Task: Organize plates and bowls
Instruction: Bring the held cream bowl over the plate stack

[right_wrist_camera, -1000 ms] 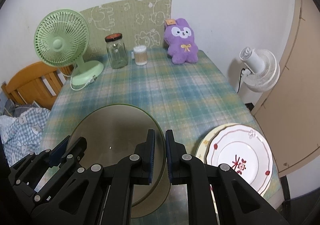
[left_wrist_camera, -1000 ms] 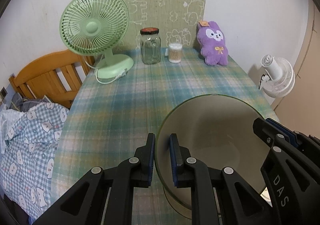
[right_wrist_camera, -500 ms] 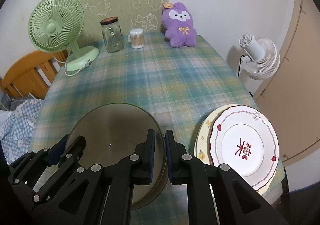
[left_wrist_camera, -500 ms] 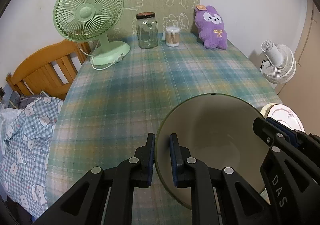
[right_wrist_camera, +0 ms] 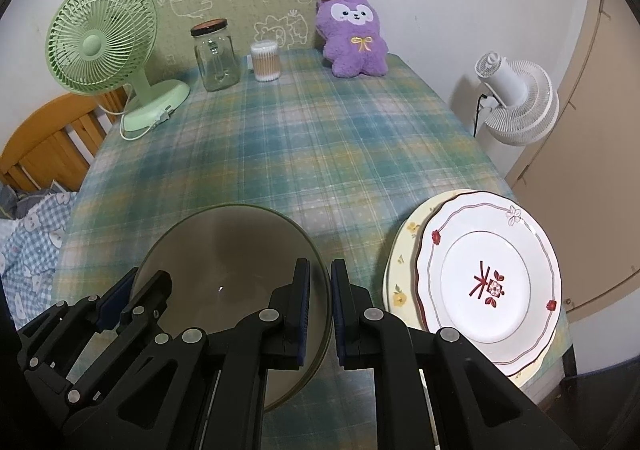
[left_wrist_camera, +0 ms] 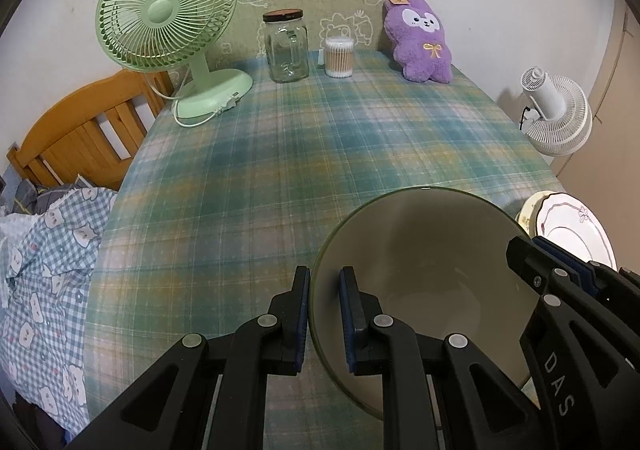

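A large grey-green bowl (left_wrist_camera: 424, 270) hangs above the checked tablecloth, held by both grippers. My left gripper (left_wrist_camera: 324, 318) is shut on its left rim. My right gripper (right_wrist_camera: 320, 310) is shut on its right rim; the bowl also shows in the right wrist view (right_wrist_camera: 224, 270). A white plate with red flowers (right_wrist_camera: 488, 282) lies on a cream plate (right_wrist_camera: 400, 282) at the table's near right edge, just right of the bowl. Both plates show in the left wrist view (left_wrist_camera: 572, 226) behind the right gripper.
At the table's far end stand a green desk fan (left_wrist_camera: 168, 34), a glass jar (left_wrist_camera: 286, 46), a tub of cotton swabs (left_wrist_camera: 339, 57) and a purple plush toy (left_wrist_camera: 420, 46). A wooden bed frame (left_wrist_camera: 80, 130) is left; a white fan (right_wrist_camera: 516, 102) stands right.
Both grippers have kept their hold on the bowl and lifted and drawn it back towards the near edge. The stacked plates have come fully into view on the right.
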Demonstrator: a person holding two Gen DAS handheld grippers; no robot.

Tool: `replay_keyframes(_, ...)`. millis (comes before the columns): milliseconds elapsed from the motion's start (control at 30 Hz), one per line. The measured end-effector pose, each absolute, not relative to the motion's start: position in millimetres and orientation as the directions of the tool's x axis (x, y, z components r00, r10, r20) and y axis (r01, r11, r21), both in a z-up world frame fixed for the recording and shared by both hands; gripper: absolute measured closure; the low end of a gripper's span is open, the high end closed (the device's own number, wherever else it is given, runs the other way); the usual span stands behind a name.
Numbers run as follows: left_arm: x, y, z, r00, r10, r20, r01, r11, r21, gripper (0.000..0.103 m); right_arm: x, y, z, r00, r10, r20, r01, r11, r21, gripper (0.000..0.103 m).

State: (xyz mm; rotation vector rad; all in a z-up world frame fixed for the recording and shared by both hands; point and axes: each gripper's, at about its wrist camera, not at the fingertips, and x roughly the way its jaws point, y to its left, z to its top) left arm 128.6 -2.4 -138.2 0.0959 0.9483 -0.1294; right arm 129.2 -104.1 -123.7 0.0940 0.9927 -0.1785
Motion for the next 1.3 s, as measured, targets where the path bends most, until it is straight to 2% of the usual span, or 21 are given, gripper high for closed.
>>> replay_keyframes(33,129,-2,-138,0.571,-0.076,-0.817,0.159,0.987,0.019,0.091,130,-105,-124,0.530,-0.100,-0.842,0.189,0.982,0.002,0.089)
replay_keyframes(133,130,-2,-138,0.565,-0.093,-0.820,0.175,0.985,0.009,0.083,130,-106,-123,0.525,-0.080,-0.847,0.174,0.985,0.015,0.089)
replay_keyframes(167,129,-3,-137,0.570,-0.091,-0.816,0.184,0.983,0.019,0.075,131,-106,-123,0.521,-0.081,-0.850,0.166,0.986,0.007,0.089)
replay_keyframes(267,129,-7,-135,0.570,-0.090,-0.817,0.213,0.976,0.041,0.062,134,-106,-125,0.504,-0.077,-0.860,0.151,0.989,0.000,0.089)
replay_keyframes(333,128,-6,-135,0.572,-0.084,-0.816,0.212,0.976,0.048,0.056,136,-107,-126,0.490,-0.071,-0.869,0.147,0.989,0.002,0.084)
replay_keyframes(367,129,-6,-136,0.571,-0.085,-0.817,0.214,0.976,0.048,0.052,136,-108,-127,0.486,-0.073,-0.871,0.150,0.989,0.001,0.076)
replay_keyframes(400,130,-5,-137,0.567,-0.083,-0.820,0.213,0.976,0.049,0.051,137,-110,-128,0.484,-0.074,-0.872,0.155,0.988,0.002,0.062)
replay_keyframes(467,134,-2,-141,0.553,-0.084,-0.829,0.205,0.978,0.037,0.051,136,-114,-129,0.487,-0.068,-0.871,0.167,0.986,0.017,0.042)
replay_keyframes(1233,146,-10,-169,0.466,-0.136,-0.874,0.205,0.978,-0.043,0.049,156,-121,-169,0.414,0.040,-0.910,0.147,0.983,0.111,0.042)
replay_keyframes(1300,146,-13,-169,0.461,-0.146,-0.875,0.215,0.975,-0.050,0.049,157,-122,-170,0.409,0.047,-0.911,0.149,0.982,0.118,0.046)
